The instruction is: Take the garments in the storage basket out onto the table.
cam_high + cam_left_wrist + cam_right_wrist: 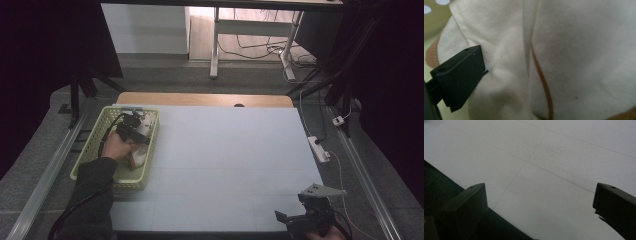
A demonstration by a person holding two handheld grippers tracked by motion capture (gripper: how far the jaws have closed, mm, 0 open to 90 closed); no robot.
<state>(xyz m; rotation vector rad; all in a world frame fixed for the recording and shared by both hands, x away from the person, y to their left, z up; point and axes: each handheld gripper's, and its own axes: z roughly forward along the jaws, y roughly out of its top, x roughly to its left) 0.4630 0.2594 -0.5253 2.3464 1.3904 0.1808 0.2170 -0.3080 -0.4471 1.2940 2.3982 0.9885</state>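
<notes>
A pale green plastic basket (pixel 89 145) stands at the table's left edge and holds a crumpled cream cloth (pixel 140 156) with an orange-brown trim (pixel 544 82). My left gripper (pixel 135 128) is down inside the basket, right against the cloth. Its left finger (pixel 461 75) stands far out to the side, and folds of cloth cover the other one. My right gripper (pixel 292 209) hovers low over the table's front right edge. It is open (pixel 539 195), with bare mat between its fingers.
A light grey mat (pixel 225 160) covers the table, and a wooden strip (pixel 200 99) shows at the far edge. On the floor to the right lies a white power strip (pixel 319 149) with cables. Desk legs (pixel 215 50) stand far behind.
</notes>
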